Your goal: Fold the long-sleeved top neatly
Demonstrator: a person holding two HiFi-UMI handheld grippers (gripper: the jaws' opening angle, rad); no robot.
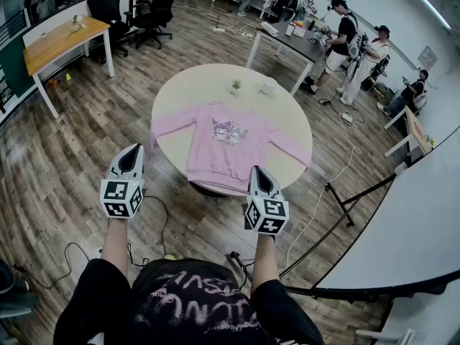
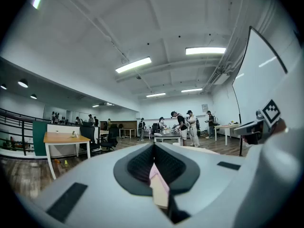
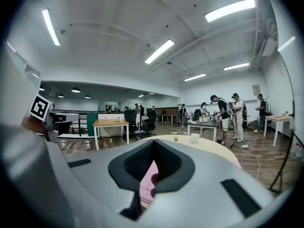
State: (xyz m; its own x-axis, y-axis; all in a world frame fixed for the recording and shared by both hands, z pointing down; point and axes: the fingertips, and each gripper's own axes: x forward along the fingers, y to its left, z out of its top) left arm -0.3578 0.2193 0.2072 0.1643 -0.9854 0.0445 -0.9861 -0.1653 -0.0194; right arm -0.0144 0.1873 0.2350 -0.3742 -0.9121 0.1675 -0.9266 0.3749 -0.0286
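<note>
Claws shut tight and gripping nothing: the left claw (image 1: pixel 132 152) hangs over the wooden floor (image 1: pixel 65 164) off the near left of a round counter (image 1: pixel 194 85), while the right claw (image 1: pixel 257 172) sits at its near edge, by the garment's hem, though contact cannot be judged. Two vessels stand at the counter's far side: a small pot (image 1: pixel 236 90) holding a green plant, and a white cup (image 1: pixel 268 85) whose contents cannot be seen. The pink long-sleeved top (image 1: pixel 226 146) lies flat and face up on the counter, unfolded, a cartoon print on its chest. Its sleeves are spread to left and right, and its ribbed hem is at the edge nearest the person. Only the head view takes in the whole garment. Each gripper view catches just a sliver of pink past its own closed jaws. The right gripper view alone shows the pot and cup side on, beyond the top. Each gripper view also catches the other gripper's marker cube at its margin.
</note>
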